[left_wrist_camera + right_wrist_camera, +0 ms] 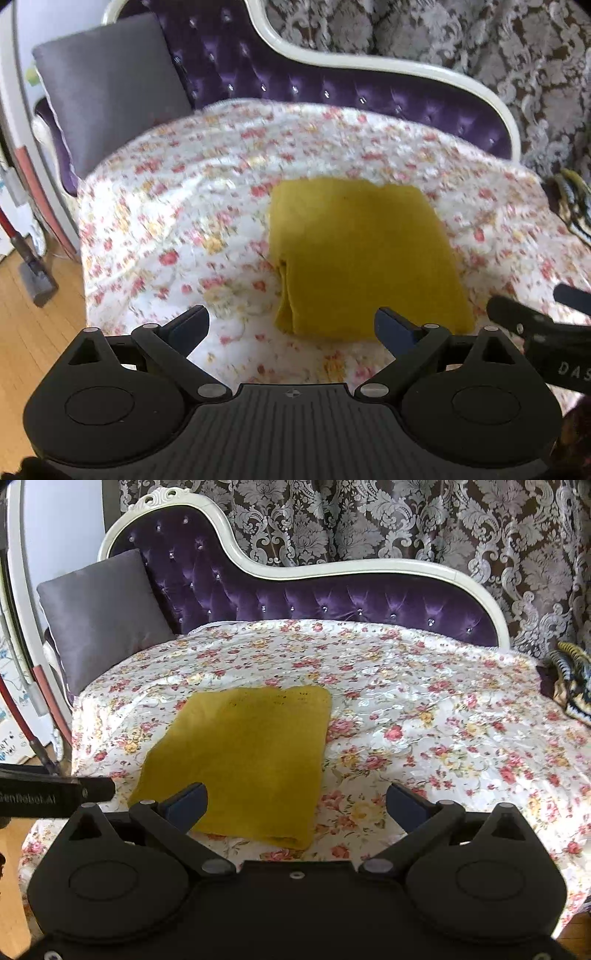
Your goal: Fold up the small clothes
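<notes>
**Folded yellow cloth on the floral cover, both grippers empty**

Your left gripper (pixel 291 326) hangs over the near edge of the chaise with its fingers (pixel 192 325) spread wide and nothing between them. Just ahead of it lies the yellow cloth (pixel 364 254), folded into a rough rectangle with its layered edges showing on the left side. It rests flat on the floral bedspread (pixel 177 206) that covers the seat. The left wrist view is blurred, so finer detail of the fabric is not readable there.

Your right gripper (pixel 295 806) also has its fingers (pixel 406 806) wide apart and holds nothing. From this view the yellow cloth (pixel 243 760) sits to the left of centre, with the left finger in front of its near corner; whether they touch cannot be told. The floral bedspread (pixel 424 716) is bare to the right of it.

Behind, a grey cushion (pixel 99 616) leans against the purple tufted backrest (pixel 314 602). A dark patterned item (pixel 569 686) lies at the far right edge.
</notes>
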Demonstrator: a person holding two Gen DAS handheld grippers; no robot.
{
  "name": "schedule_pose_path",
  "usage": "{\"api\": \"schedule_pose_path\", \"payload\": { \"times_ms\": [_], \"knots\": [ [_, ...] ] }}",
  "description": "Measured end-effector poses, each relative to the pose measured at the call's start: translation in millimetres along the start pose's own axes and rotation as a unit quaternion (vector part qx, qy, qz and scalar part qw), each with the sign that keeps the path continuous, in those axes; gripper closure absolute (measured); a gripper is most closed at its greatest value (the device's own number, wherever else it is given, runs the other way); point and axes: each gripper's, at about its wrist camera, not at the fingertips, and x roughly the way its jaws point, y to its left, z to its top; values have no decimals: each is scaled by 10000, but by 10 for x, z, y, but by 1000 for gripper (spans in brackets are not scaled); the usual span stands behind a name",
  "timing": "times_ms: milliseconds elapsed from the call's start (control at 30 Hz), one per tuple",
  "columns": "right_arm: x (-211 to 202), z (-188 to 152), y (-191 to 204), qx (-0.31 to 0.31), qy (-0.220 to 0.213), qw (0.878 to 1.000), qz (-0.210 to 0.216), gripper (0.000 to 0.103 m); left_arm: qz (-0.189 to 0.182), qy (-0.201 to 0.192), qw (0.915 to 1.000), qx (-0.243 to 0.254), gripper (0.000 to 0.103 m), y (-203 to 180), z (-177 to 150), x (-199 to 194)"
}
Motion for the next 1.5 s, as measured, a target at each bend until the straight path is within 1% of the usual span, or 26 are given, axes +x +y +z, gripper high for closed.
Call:
{"api": "schedule_pose_path", "payload": {
  "times_ms": [67, 200, 233, 300, 400, 500, 633, 833, 900, 967, 1500],
  "knots": [
    [-12, 1, 6, -6, -3, 10000, -24, 1, 69, -8, 10000, 44, 6, -11, -21, 1],
    [-16, -10, -6, 56, 23, 9999, 93, 1, 363, -30, 9988, 322, 7, -81, -71, -12],
    [-13, -12, -5, 72, 47, 9999, 101, 1, 387, -25, 9987, 329, 8, -86, -86, -14],
    [-16, -21, -1, 77, 56, 9999, 108, 1, 376, 29, 9988, 298, 13, -93, -102, -12],
    [-27, -37, 2, 100, 76, 9998, 133, 1, 372, 165, 9988, 276, 13, -101, -133, 8],
    [-45, -56, -4, 139, 73, 9998, 133, 1, 432, 219, 9984, 276, 13, -115, -167, 4],
    [-69, -81, -24, 184, 48, 9997, 134, 1, 349, 282, 9987, 236, 13, -132, -197, 0],
    [-82, -119, -31, 224, 68, 9996, 143, 1, 233, 374, 9986, 308, 14, -215, -235, 2],
    [-90, -124, -39, 231, 61, 9996, 141, 1, 218, 362, 9986, 313, 17, -230, -236, -7],
    [-97, -128, -47, 241, 52, 9996, 135, 1, 216, 354, 9987, 284, 18, -230, -236, -10],
    [-93, -122, -43, 245, 60, 9996, 155, 1, 235, 343, 9988, 268, 18, -232, -207, -10]
  ]
}}
